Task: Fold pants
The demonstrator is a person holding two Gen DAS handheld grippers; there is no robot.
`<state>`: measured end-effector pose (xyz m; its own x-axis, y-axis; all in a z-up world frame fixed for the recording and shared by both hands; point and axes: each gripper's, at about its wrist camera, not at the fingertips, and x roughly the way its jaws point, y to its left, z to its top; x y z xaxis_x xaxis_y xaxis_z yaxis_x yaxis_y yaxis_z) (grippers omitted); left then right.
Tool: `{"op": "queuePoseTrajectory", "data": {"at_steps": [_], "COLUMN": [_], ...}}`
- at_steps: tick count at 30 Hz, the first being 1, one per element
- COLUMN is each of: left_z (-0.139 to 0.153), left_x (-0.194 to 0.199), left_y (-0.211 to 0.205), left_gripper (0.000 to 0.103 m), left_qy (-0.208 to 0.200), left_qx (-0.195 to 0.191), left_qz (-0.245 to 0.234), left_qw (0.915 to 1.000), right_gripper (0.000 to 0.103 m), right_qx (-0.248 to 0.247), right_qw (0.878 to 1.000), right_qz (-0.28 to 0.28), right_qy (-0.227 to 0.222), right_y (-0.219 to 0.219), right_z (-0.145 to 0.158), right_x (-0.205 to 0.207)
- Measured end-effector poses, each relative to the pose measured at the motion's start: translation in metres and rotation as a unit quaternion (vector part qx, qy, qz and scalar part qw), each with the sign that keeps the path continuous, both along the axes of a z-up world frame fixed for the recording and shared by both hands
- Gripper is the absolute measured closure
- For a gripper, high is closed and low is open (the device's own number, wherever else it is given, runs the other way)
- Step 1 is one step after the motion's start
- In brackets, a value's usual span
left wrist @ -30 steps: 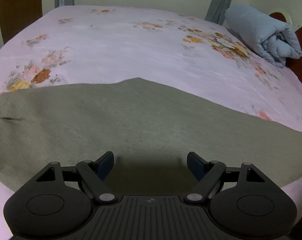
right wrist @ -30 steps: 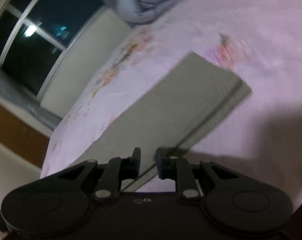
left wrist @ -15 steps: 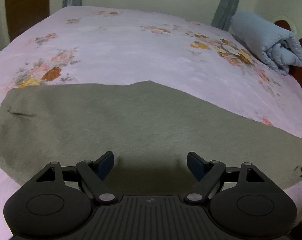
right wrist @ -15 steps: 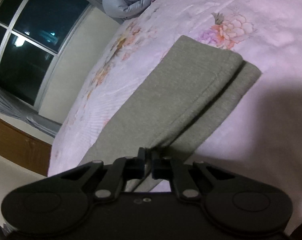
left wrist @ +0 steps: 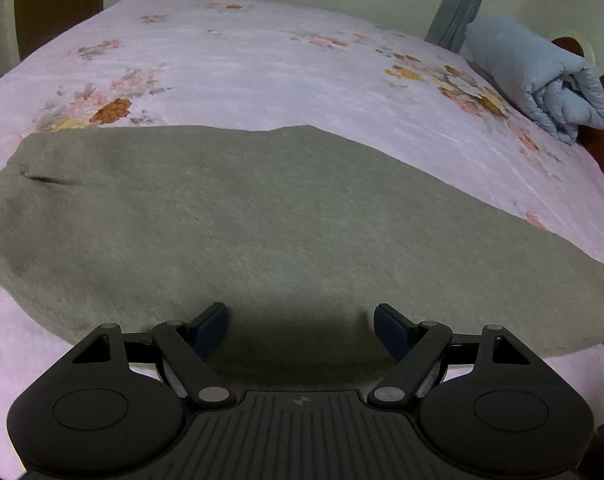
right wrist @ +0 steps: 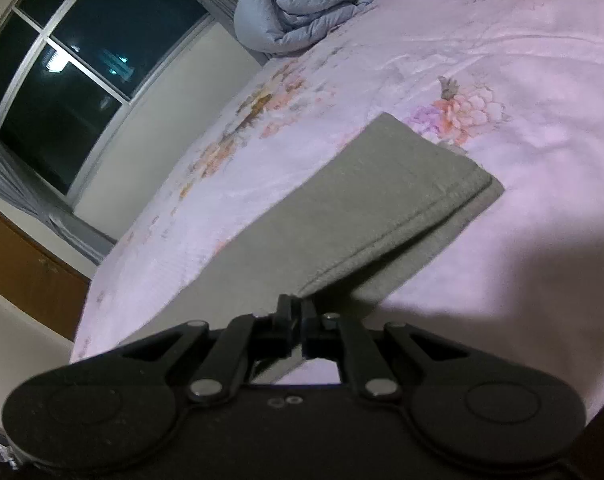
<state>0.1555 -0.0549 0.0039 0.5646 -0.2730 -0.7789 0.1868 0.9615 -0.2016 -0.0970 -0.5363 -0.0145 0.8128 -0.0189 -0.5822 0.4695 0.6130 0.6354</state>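
Soft olive-grey pants (left wrist: 262, 220) lie flat, folded lengthwise, on a bed (left wrist: 262, 72) with a pink floral sheet. The left gripper (left wrist: 301, 322) hangs over them, jaws wide apart and empty. The right gripper (right wrist: 296, 309) is clamped on the stitched edge of the upper layer.

The right claw (right wrist: 296, 312) has snapped shut from a narrow gap, its jaws now pinching the near edge of the pants (right wrist: 365, 204), and its view has steadied. The left claw (left wrist: 300, 322) has drifted in lower over the cloth, which fills more of its view.
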Motion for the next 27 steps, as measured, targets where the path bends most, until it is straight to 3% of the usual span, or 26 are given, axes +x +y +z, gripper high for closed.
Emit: {"op": "queuePoseTrajectory", "data": {"at_steps": [2, 7, 10, 12, 13, 16, 18, 22, 27], "left_z": [-0.001, -0.008, -0.016, -0.022, -0.023, -0.035, -0.04, -0.053, -0.06], "left_x": [-0.004, -0.011, -0.014, -0.019, -0.023, -0.032, -0.032, -0.032, -0.031], "left_y": [-0.004, -0.02, -0.028, -0.035, -0.039, -0.047, -0.051, -0.055, -0.064], "left_gripper": [0.023, 0.023, 0.024, 0.024, 0.03, 0.054, 0.059, 0.069, 0.07], "left_qy": [0.007, 0.052, 0.098, 0.121, 0.123, 0.154, 0.158, 0.169, 0.169], "left_qx": [-0.013, -0.058, -0.122, -0.145, -0.152, -0.204, -0.225, -0.287, -0.282], "left_qz": [-0.005, 0.018, 0.051, 0.08, 0.092, 0.128, 0.147, 0.175, 0.186], "left_qw": [0.9999, 0.9968, 0.9864, 0.9788, 0.9763, 0.9583, 0.9503, 0.9266, 0.9261], "right_gripper": [0.103, 0.103, 0.103, 0.103, 0.103, 0.103, 0.103, 0.103, 0.103], "right_qx": [0.035, -0.008, 0.002, 0.01, 0.013, 0.01, 0.011, 0.023, 0.033], "right_qw": [0.999, 1.0, 1.0, 1.0, 1.0, 1.0, 1.0, 1.0, 0.999], "right_qz": [-0.022, -0.003, -0.001, -0.002, -0.001, 0.007, 0.01, 0.012, 0.012], "right_qy": [0.006, 0.011, 0.005, 0.004, 0.002, 0.002, -0.002, -0.01, -0.018], "right_y": [-0.014, -0.008, -0.009, -0.011, -0.012, -0.012, -0.013, -0.018, -0.023], "right_z": [-0.011, 0.001, -0.001, -0.004, -0.004, -0.003, -0.003, -0.004, -0.006], "right_x": [0.003, 0.007, 0.005, 0.004, 0.004, 0.004, 0.003, -0.001, -0.006]}}
